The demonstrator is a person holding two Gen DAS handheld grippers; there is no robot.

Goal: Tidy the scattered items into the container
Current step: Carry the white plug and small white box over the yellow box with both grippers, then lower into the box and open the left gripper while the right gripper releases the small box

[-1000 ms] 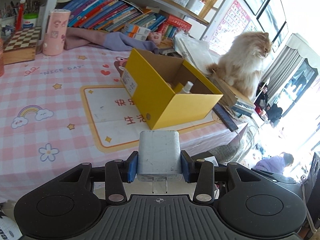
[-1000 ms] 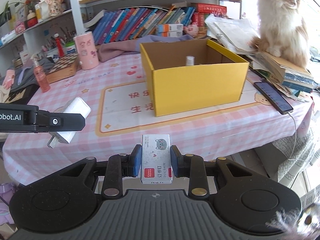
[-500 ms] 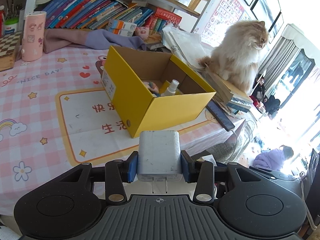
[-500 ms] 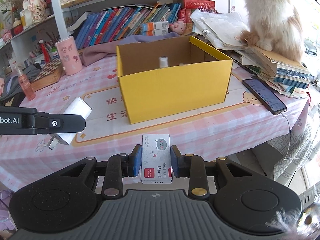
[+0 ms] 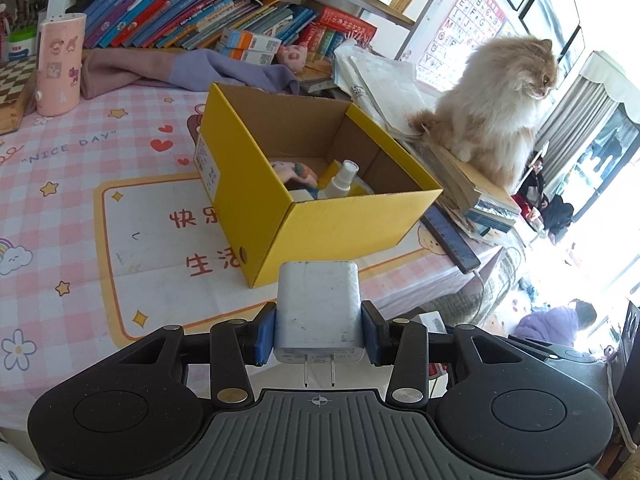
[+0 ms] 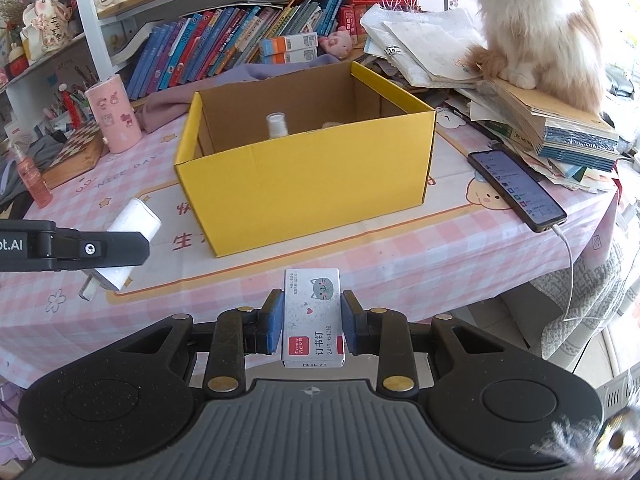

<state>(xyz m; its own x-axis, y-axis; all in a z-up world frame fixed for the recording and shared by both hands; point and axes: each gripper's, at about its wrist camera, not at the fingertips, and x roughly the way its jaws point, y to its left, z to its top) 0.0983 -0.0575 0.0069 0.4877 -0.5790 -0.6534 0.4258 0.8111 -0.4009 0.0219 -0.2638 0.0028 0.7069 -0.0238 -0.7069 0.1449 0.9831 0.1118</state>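
Note:
My left gripper (image 5: 319,332) is shut on a white plug charger (image 5: 318,304), its prongs pointing back at the camera. The open yellow cardboard box (image 5: 340,228) stands just beyond it on the pink checked tablecloth; inside are a small white spray bottle (image 5: 340,182) and a soft colourful item (image 5: 296,172). My right gripper (image 6: 312,326) is shut on a small white staple box (image 6: 313,316) with a cat picture. In the right wrist view the yellow box (image 6: 304,188) lies ahead, and the left gripper (image 6: 120,246) with the charger (image 6: 128,228) hangs at the left.
A fluffy cat (image 5: 496,108) sits on a pile of books and papers (image 6: 560,128) right of the box. A phone (image 6: 516,190) on a cable lies near the table's right edge. A pink cylinder (image 6: 114,118), a chessboard (image 6: 76,152) and bookshelves stand behind.
Both grippers have moved toward the yellow box, which now looks nearer and larger in both views. Each still holds the same item.

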